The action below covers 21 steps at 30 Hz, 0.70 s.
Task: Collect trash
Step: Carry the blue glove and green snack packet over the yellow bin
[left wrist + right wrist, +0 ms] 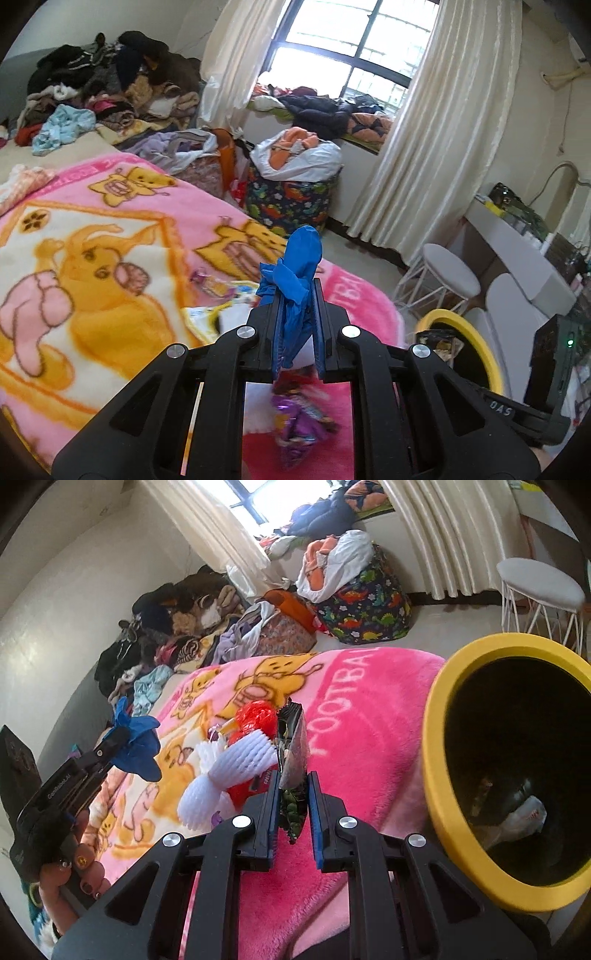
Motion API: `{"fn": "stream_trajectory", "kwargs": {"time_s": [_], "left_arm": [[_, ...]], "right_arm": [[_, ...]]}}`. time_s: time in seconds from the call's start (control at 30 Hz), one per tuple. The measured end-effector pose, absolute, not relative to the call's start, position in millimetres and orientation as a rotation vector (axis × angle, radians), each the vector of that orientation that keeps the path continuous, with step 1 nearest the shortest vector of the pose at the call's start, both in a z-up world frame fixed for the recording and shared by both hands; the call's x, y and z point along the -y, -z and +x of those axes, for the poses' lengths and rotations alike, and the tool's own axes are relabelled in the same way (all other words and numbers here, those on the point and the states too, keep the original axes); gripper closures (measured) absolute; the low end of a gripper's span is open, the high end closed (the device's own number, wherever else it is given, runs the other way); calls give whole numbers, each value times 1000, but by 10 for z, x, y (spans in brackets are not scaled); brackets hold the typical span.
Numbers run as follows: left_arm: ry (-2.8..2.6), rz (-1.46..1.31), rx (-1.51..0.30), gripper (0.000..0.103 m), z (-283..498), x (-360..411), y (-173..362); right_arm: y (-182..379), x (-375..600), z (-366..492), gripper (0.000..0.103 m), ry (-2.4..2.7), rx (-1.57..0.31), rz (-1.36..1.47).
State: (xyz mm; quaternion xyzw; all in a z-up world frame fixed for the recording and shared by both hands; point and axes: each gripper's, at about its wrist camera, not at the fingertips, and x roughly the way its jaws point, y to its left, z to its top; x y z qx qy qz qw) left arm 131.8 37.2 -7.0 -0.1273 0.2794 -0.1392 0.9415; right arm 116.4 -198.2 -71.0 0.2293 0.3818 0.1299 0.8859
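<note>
1. Above the pink blanket (369, 746) on the bed, the left tool (295, 295) is clamped on a crumpled blue glove (301, 258).
2. The right tool (291, 790) pinches a dark snack wrapper (293, 746), just beside the yellow-rimmed bin (436, 775).
3. Both pieces look ready for dropping; next, swing each over the bin's mouth and release.
4. White foam netting (229, 768), red mesh (256, 712) and a purple wrapper (299, 424) remain on the bed.

Bed (369, 738): covered by a pink fleece cartoon-print blanket (92, 236) lettered "FOOTBALL". Lying on the blanket: white foam fruit nets (236, 768), a red plastic mesh (256, 714), purple snack wrappers (299, 424) and small printed packets (221, 286). Far end of the bed carries a heap of mixed dark and pale clothing (107, 85), including a light-blue garment (64, 125).
</note>
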Motion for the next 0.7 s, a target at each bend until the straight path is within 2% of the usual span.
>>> {"fn": "stream_trajectory", "kwargs": {"time_s": [0.7], "left_arm": [[475,-218,-553,95,1308,533,-178]], "right_arm": [[479,2667,857,89,-129,-694,532]]}}
